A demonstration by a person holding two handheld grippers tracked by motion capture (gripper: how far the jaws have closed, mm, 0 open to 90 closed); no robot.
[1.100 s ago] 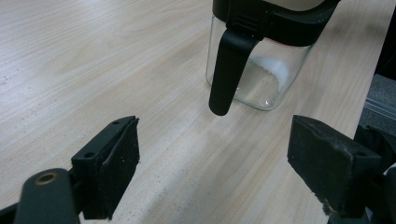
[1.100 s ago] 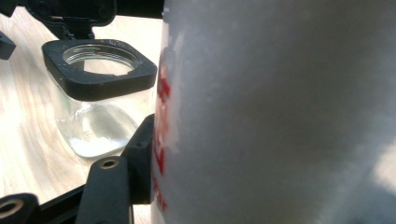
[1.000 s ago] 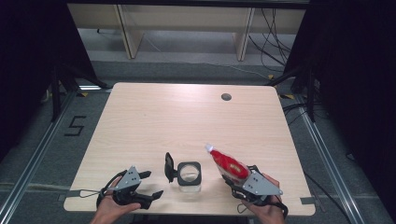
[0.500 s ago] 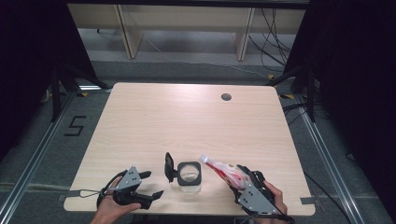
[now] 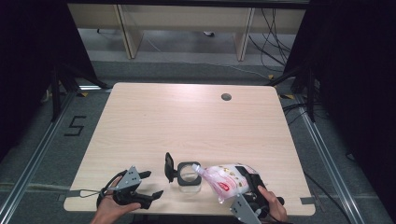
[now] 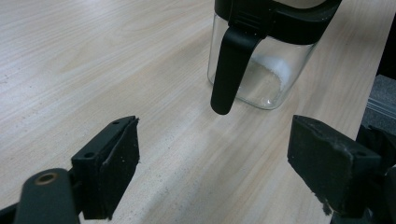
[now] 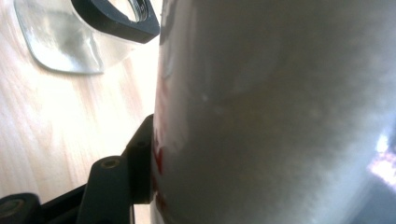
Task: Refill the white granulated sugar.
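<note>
The right gripper (image 5: 246, 186) pinches the pouch (image 5: 227, 181), now tipped flatter than a second ago, its spout over the open jar (image 5: 189, 174) near the table's (image 5: 187, 121) front edge: pouring looks underway. The left gripper (image 5: 150, 183) rests spread, empty, beside the jar.

Right tongs (image 5: 247, 179) tilting pouch (image 5: 226, 179) over jar (image 5: 189, 175), left tongs (image 5: 152, 184) agape
</note>
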